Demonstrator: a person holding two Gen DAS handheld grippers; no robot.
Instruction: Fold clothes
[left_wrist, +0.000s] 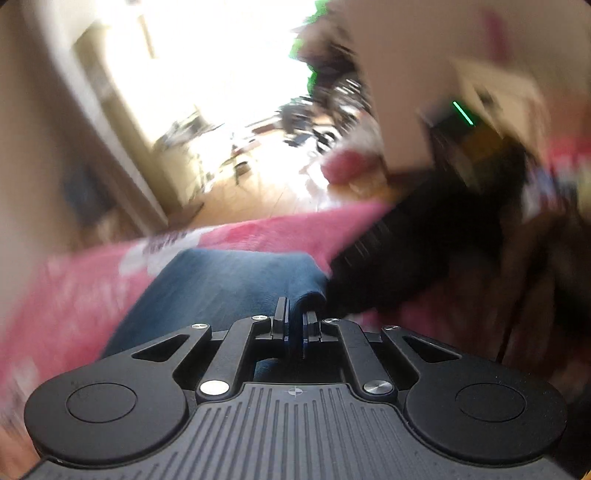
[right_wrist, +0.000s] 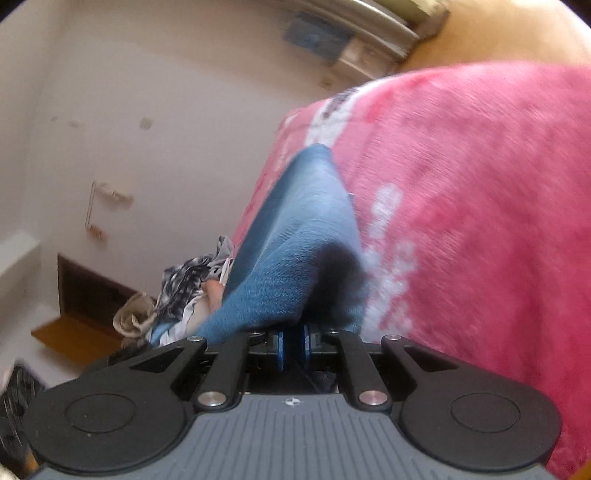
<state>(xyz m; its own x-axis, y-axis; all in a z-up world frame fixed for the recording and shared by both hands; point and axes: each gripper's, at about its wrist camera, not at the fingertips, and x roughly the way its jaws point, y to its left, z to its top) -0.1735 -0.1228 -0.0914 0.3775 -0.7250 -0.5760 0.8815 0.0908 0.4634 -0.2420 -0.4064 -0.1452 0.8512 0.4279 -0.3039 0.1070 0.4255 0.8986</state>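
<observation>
Both ends of the blue garment are pinched: my left hand-held gripper and my right hand-held gripper are closed on it, above the pink blanket.

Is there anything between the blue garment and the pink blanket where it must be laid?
Nothing visible. The blue garment hangs from both grippers just over the pink blanket, with bare blanket below it.
</observation>
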